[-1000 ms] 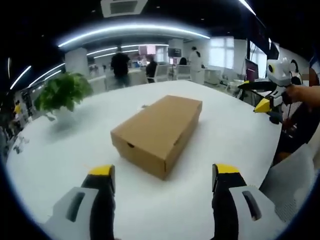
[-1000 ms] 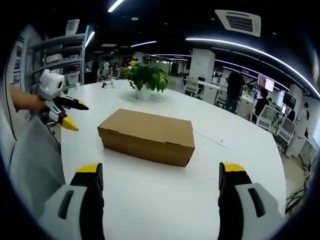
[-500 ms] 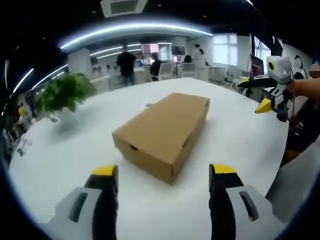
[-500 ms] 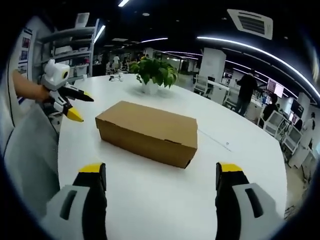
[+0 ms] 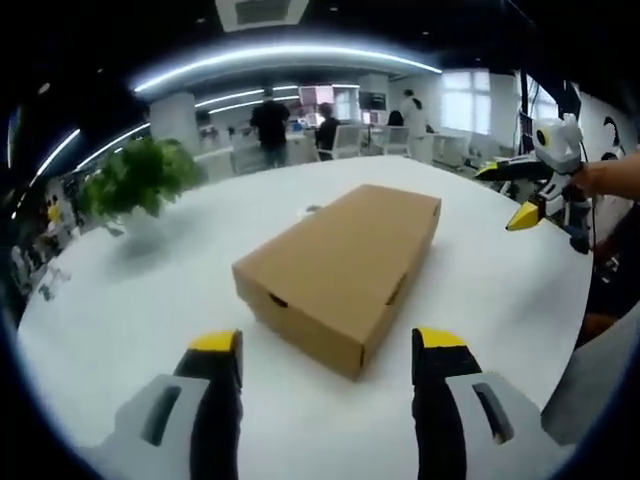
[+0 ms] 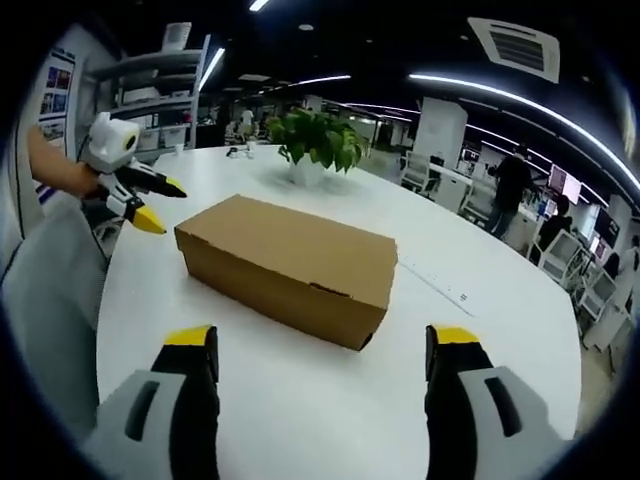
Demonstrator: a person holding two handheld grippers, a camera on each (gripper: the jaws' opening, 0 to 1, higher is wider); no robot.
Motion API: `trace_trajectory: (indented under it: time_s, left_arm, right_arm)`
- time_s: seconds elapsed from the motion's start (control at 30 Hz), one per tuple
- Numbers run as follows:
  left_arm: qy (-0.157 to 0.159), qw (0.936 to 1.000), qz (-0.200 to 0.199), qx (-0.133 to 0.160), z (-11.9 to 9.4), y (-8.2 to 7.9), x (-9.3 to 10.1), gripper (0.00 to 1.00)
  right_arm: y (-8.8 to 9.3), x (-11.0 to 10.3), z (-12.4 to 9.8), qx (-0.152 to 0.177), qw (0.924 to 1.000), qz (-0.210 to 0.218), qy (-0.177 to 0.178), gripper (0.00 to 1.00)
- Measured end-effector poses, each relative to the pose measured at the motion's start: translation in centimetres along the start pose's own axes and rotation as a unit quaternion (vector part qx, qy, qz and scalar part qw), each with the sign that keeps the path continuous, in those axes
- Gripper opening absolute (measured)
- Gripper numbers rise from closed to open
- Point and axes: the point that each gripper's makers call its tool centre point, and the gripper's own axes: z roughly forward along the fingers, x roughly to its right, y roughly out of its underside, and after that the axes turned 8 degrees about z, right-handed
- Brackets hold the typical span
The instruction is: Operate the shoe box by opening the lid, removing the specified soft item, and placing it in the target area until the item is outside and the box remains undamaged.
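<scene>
A brown cardboard shoe box (image 5: 345,265) (image 6: 290,265) lies shut on the round white table (image 5: 130,300) (image 6: 500,300). My left gripper (image 5: 328,345) stands open just short of the box's near end, nothing between its yellow-tipped jaws. In the right gripper view, my right gripper (image 6: 320,340) is open in front of the box's long side, also holding nothing. The right gripper (image 5: 530,195) also shows at the right of the left gripper view, held by a hand. The left gripper (image 6: 135,195) appears at the left of the right gripper view. The soft item is hidden.
A potted green plant (image 5: 135,180) (image 6: 318,140) stands on the table beyond the box. Small items (image 6: 238,153) lie at the table's far edge. People (image 5: 268,125) stand among desks and chairs in the office behind. Grey shelving (image 6: 160,95) rises at the left.
Both cameras have come closer to the box, which looks larger now. Both grippers stay open and the box has not moved.
</scene>
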Motion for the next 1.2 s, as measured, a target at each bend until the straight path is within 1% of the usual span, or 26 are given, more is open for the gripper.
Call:
trace_trajectory:
  time_s: [0.2,0.3,0.43,0.63,0.87,0.97,1.07,1.2]
  left_arm:
    - [-0.006,0.9999,-0.01,-0.005,0.9,0.3,0.3,0.66]
    - [-0.007,0.9997,-0.021,-0.003,1.2,0.3,0.5,0.66]
    - [-0.016,0.9997,-0.018,-0.003,1.5,0.4,0.7,0.63]
    - [-0.03,0.9993,-0.022,-0.005,2.0,0.7,1.0,0.6]
    - [-0.032,0.9992,-0.021,-0.01,2.7,1.0,1.8,0.58]
    - [-0.044,0.9987,-0.022,-0.011,3.0,1.2,1.8,0.59]
    - [-0.057,0.9979,-0.031,-0.007,3.0,1.1,1.5,0.57]
    - [-0.058,0.9977,-0.034,-0.009,3.5,1.1,1.8,0.55]
  right_arm:
    - [0.1,1.3,1.8,-0.005,0.9998,-0.009,-0.015,0.77]
    - [0.0,1.8,2.6,-0.007,0.9997,-0.013,-0.021,0.75]
    - [-0.1,2.3,3.5,-0.007,0.9993,-0.018,-0.031,0.72]
    - [0.6,2.5,5.2,-0.019,0.9982,-0.021,-0.052,0.66]
    - [1.3,3.4,6.9,-0.034,0.9971,-0.029,-0.061,0.61]
    - [1.3,3.8,7.5,-0.037,0.9968,-0.031,-0.063,0.59]
    - [1.7,3.9,7.9,-0.047,0.9956,-0.044,-0.068,0.56]
    - [2.0,4.1,8.5,-0.062,0.9928,-0.065,-0.08,0.53]
